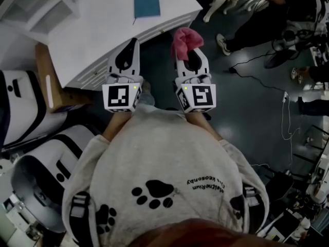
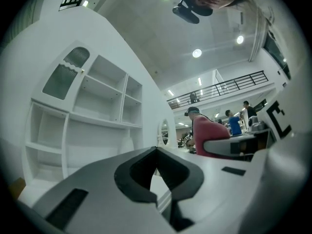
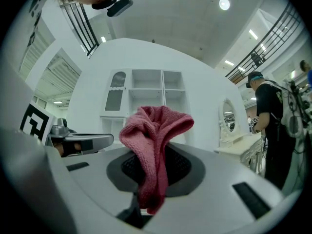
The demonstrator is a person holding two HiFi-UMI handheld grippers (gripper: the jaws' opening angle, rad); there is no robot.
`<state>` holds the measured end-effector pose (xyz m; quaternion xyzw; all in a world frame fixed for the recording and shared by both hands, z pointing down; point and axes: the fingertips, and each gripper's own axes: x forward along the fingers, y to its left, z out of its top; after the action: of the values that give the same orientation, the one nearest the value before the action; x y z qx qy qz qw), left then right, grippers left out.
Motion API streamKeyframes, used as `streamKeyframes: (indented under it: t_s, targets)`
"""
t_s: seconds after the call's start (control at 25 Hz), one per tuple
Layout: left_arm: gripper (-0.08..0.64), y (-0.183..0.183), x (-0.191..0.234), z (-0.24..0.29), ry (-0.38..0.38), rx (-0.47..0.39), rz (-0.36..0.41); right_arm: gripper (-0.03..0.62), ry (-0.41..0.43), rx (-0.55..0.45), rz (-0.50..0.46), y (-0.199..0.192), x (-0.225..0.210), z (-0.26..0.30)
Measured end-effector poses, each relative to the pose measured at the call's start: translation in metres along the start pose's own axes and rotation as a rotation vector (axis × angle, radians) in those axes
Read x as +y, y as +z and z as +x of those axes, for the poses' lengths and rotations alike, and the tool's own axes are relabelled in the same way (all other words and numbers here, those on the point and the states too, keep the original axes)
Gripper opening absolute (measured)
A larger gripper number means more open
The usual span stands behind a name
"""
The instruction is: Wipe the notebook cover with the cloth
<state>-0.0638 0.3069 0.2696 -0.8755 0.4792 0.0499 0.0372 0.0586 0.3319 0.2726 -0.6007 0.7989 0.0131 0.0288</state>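
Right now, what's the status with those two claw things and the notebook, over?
Left gripper shut, empty. Right gripper shut on pink cloth. Notebook on white desk, both grippers short of it. Nothing in the way.

The sweatshirt (image 1: 169,153) bears two small printed lines (upside down here), too blurred to read.
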Motion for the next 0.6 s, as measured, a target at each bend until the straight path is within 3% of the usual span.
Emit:
streamKeyframes:
  t_s: [0.6]
  targets:
    - [0.012, -0.023, 0.078, 0.105, -0.115, 0.026, -0.034, 0.074, -0.125, 0.031, 0.018, -0.016, -0.028, 0.121]
